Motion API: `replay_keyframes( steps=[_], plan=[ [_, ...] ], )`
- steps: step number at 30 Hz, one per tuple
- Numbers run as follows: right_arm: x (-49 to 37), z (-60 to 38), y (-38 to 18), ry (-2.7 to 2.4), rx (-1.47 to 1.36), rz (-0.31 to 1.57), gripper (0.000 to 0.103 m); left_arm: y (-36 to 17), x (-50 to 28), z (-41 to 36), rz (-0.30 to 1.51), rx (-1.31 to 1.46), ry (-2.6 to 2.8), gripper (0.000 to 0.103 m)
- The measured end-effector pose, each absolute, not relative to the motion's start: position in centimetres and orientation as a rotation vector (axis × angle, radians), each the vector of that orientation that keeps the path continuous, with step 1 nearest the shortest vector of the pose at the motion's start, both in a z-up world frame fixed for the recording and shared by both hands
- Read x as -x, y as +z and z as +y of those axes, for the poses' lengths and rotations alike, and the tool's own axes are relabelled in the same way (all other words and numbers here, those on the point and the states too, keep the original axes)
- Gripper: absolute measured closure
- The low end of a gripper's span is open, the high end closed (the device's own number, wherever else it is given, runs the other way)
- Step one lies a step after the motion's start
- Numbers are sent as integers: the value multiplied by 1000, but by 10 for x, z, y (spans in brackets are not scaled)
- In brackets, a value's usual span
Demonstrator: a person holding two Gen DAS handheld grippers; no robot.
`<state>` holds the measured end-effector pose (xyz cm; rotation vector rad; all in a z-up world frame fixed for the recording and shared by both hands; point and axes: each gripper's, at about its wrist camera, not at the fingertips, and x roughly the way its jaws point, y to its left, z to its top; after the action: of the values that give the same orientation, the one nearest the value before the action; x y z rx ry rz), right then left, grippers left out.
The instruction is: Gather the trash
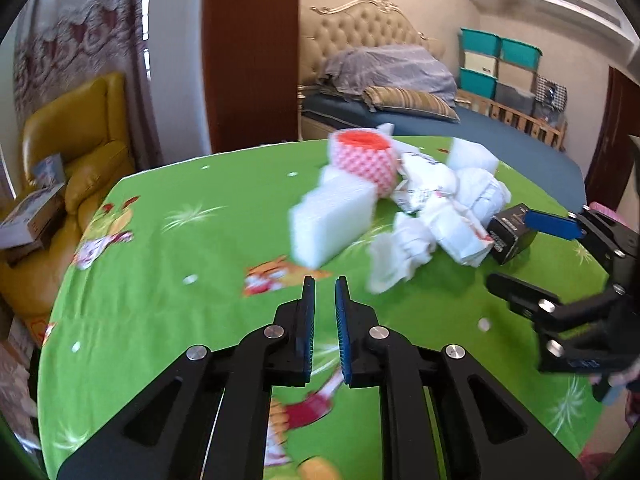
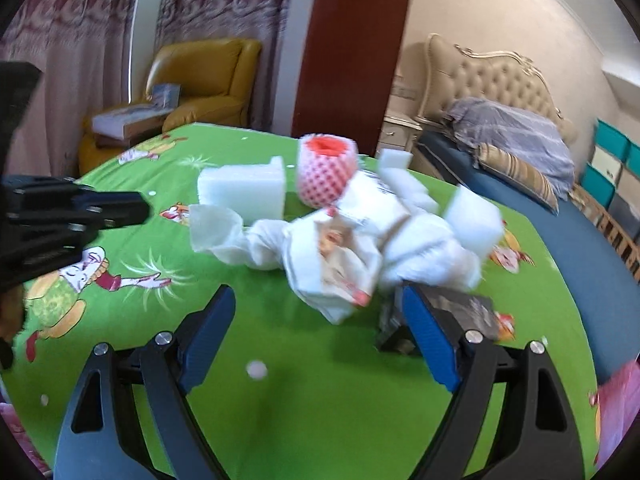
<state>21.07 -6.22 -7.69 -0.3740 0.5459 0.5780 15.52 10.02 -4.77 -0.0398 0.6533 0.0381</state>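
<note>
We see the trash heaped near the far side of the green counter: a white foam block lying tilted, a pink-and-white net sleeve upright behind it, crumpled white paper and wrappers in the middle, and a small black box at the heap's right edge.

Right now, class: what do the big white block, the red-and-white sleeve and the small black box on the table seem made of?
White block: probably foam; matte, thick, soft-edged.
Red-and-white sleeve: likely foam fruit netting; open diamond mesh, hollow top.
Black box: apparently printed cardboard; sharp corners, slight sheen, white lettering.
</note>
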Motion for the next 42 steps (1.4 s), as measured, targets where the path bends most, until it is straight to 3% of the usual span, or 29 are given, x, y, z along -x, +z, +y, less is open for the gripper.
replay_keyframes(
  steps=[2, 4, 8, 9, 10, 13, 17, 19, 20, 31, 32, 34, 35, 42],
  plan=[
    [-221, -50, -79, 562, 407, 561, 25, -47, -146, 109, 644, 57, 39, 89],
    [-230, -41, -82, 542, 443, 581, 40, -47, -142, 117, 634, 82, 43, 89],
    [-247, -33, -90, 504, 490, 617, 50, -49, -144, 122, 633, 122, 28, 89],
    [-248, -33, -88, 497, 493, 600, 56, -50, -145, 122, 633, 127, 27, 89],
    [-246, -36, -86, 515, 481, 590, 75, -51, -147, 121, 637, 127, 29, 89],
    [-237, -51, -76, 544, 410, 549, 77, -53, -154, 111, 650, 114, 28, 76],
    [-218, -85, -54, 577, 295, 475, 77, -55, -168, 94, 668, 94, -9, 69],
    [-209, -103, -46, 586, 253, 451, 77, -55, -177, 81, 678, 72, -20, 34],
    [-205, -111, -42, 580, 243, 438, 77, -56, -180, 77, 672, 73, -25, 6],
    [-186, -183, -42, 524, 161, 403, 77, -70, -253, 29, 774, -19, 2, 10],
    [-185, -187, -43, 519, 156, 405, 77, -72, -258, 28, 788, -16, 0, 17],
    [-185, -195, -45, 509, 143, 411, 77, -76, -267, 24, 819, -27, -4, 42],
    [-184, -199, -46, 504, 137, 412, 77, -78, -269, 18, 833, -53, -11, 67],
    [-179, -210, -56, 488, 107, 424, 77, -61, -220, 7, 680, -36, -7, 70]
  ],
)
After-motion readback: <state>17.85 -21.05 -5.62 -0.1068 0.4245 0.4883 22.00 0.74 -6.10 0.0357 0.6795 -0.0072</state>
